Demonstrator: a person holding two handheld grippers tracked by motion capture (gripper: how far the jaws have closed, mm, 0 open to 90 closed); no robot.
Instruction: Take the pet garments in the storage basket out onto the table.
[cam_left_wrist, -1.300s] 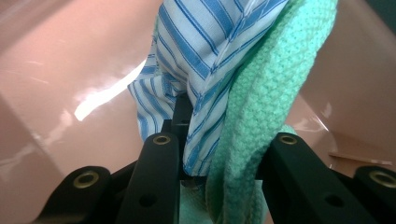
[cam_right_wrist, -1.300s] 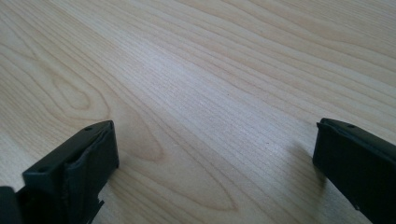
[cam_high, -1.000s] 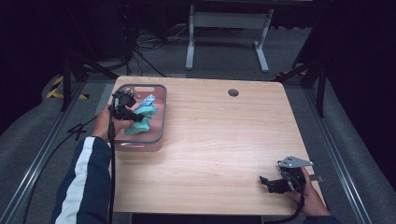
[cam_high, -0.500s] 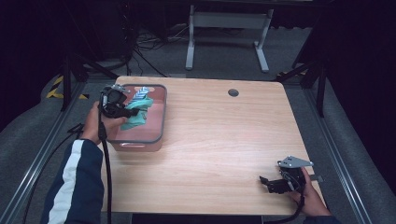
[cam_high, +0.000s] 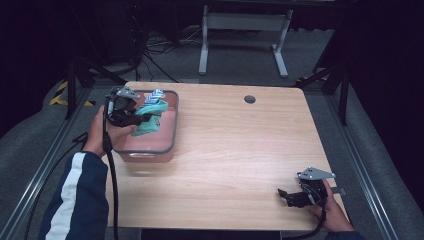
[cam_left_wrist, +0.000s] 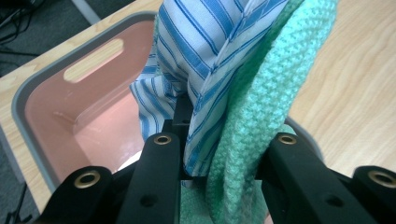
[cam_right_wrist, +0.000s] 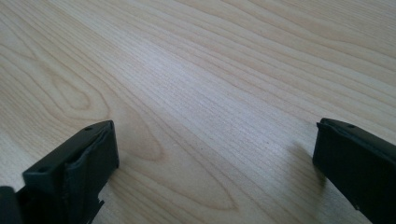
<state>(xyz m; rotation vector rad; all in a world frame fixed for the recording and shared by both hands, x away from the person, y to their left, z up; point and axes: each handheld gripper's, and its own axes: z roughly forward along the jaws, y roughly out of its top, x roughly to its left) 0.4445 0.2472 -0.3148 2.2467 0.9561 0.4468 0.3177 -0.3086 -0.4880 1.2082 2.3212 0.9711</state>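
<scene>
My left tool (cam_high: 131, 116) is above the pink bin (cam_high: 170, 131) at the far left of the tabletop (cam_high: 235, 150), and its jaws are clamped on two cloths at once. One is a blue-and-white striped cloth (cam_left_wrist: 210, 51), the other a green knitted cloth (cam_left_wrist: 261, 107). In the left gripper view (cam_left_wrist: 219, 154) they are pressed side by side between my jaws, the striped one against the left jaw, the green one against the right, and both rise out of the grip towards the top of that view. Part of the green knit also shows below the jaws.

From the high view, the green cloth (cam_high: 150, 120) hangs over the inside of the bin, with the striped cloth (cam_high: 156, 94) just behind it near the far rim. Whether the lower ends touch the bin floor I cannot tell. The bin has a grey rim, pink walls and a handle slot (cam_left_wrist: 93, 60) in one end wall; its bare floor shows to the left of the cloths.

My right tool (cam_high: 289, 196) is well apart from all this, low at the near right corner of the tabletop. In the right gripper view (cam_right_wrist: 215, 154) its jaws stand wide, with bare wood (cam_right_wrist: 201, 84) between them and nothing gripped.
</scene>
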